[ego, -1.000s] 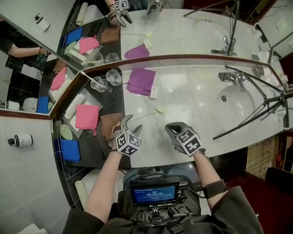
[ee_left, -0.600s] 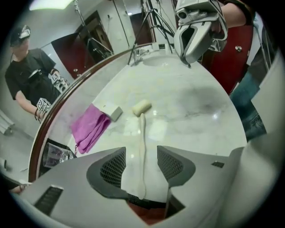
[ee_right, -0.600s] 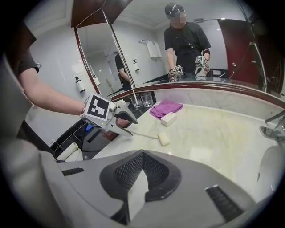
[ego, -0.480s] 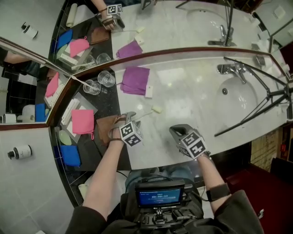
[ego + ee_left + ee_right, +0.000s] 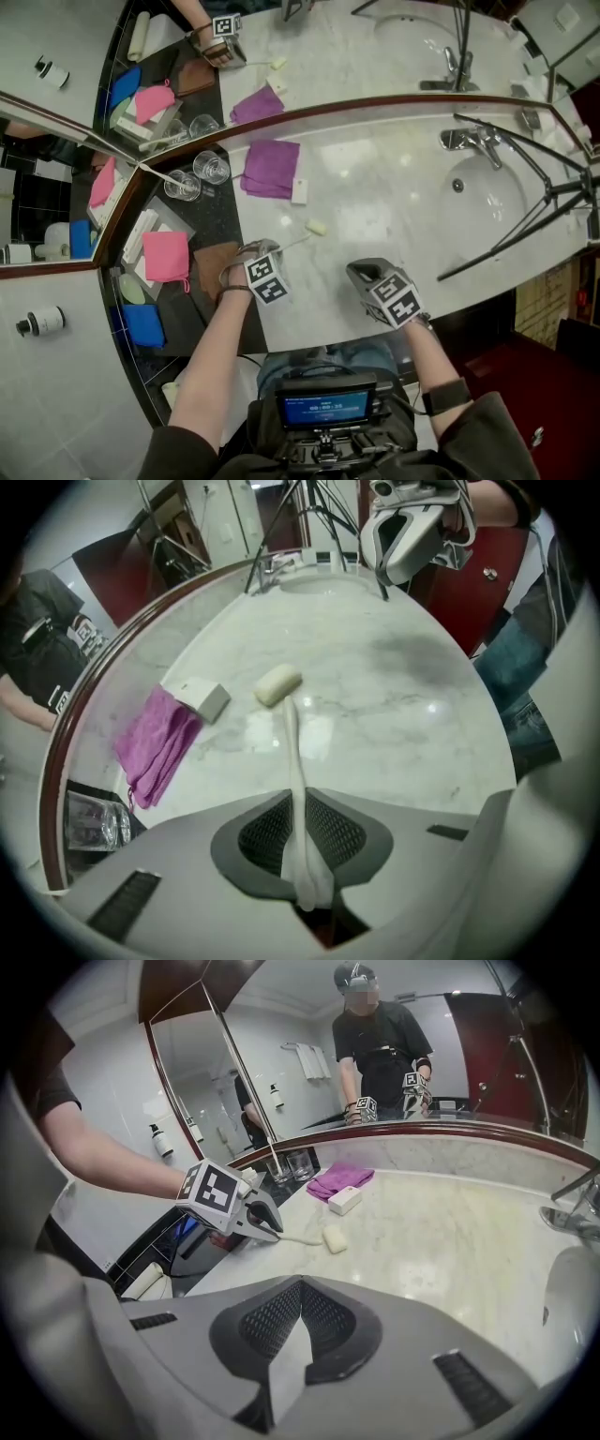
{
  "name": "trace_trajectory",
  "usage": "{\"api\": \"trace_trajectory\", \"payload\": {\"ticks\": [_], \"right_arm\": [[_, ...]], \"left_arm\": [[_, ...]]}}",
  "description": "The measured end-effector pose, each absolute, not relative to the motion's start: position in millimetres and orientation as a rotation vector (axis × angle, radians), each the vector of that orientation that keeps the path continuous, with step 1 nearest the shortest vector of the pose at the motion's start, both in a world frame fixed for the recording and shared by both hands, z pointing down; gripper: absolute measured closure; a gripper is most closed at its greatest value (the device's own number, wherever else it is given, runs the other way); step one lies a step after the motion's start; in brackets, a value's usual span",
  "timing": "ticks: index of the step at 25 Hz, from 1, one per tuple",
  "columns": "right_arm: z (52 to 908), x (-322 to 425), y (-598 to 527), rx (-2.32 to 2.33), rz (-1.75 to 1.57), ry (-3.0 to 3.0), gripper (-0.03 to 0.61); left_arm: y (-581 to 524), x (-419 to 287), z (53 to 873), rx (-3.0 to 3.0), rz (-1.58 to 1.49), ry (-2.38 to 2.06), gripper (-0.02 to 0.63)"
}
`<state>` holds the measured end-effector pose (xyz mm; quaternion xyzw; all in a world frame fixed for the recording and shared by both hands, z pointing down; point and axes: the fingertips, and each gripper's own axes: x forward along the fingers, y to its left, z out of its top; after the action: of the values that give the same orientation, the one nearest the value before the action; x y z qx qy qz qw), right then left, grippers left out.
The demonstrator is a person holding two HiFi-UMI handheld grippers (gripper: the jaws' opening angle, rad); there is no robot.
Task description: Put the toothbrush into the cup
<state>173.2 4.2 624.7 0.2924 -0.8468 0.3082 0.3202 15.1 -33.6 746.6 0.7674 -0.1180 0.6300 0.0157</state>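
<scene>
Left gripper view: the left gripper (image 5: 300,841) has its jaws clamped on the tail of the toothbrush (image 5: 292,752), having just been closing on the white handle now pinched between the pads. The handle runs straight out along the jaws' own line, and its capped cream head at the far end appears to lie on the marble tabletop (image 5: 394,187). The right gripper (image 5: 292,1335) hovers near the front edge with its jaws together on nothing, well apart from the brush.

In the head view the brush points from the left gripper up and to the right. The two glass cups (image 5: 212,167) stand the other way, up and to the left on the dark tray (image 5: 202,225) by the mirror, with a purple cloth (image 5: 270,167) just beside them. The left hand is the nearer one to the cups, so I judge the carry will be leftward, the brush tipped upright over a cup
</scene>
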Motion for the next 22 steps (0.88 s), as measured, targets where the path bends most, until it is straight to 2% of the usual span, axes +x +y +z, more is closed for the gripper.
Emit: {"api": "trace_trajectory", "payload": {"ticks": [7, 13, 22], "right_arm": [[620.8, 149.2, 3.2, 0.727, 0.796, -2.26, 0.572], [609.5, 117.5, -4.1, 0.687, 0.756, -2.306, 0.572], [581.2, 65.3, -26.3, 0.653, 0.669, -2.369, 0.572]], "left_arm": [[-61.6, -1.8, 719.7, 2.428, 2.066, -0.518, 0.569], [-106.4, -43.3, 670.4, 2.443, 2.288, -0.724, 0.569], [-158.6, -100.0, 607.7, 2.41, 2.466, -0.937, 0.569]]}}
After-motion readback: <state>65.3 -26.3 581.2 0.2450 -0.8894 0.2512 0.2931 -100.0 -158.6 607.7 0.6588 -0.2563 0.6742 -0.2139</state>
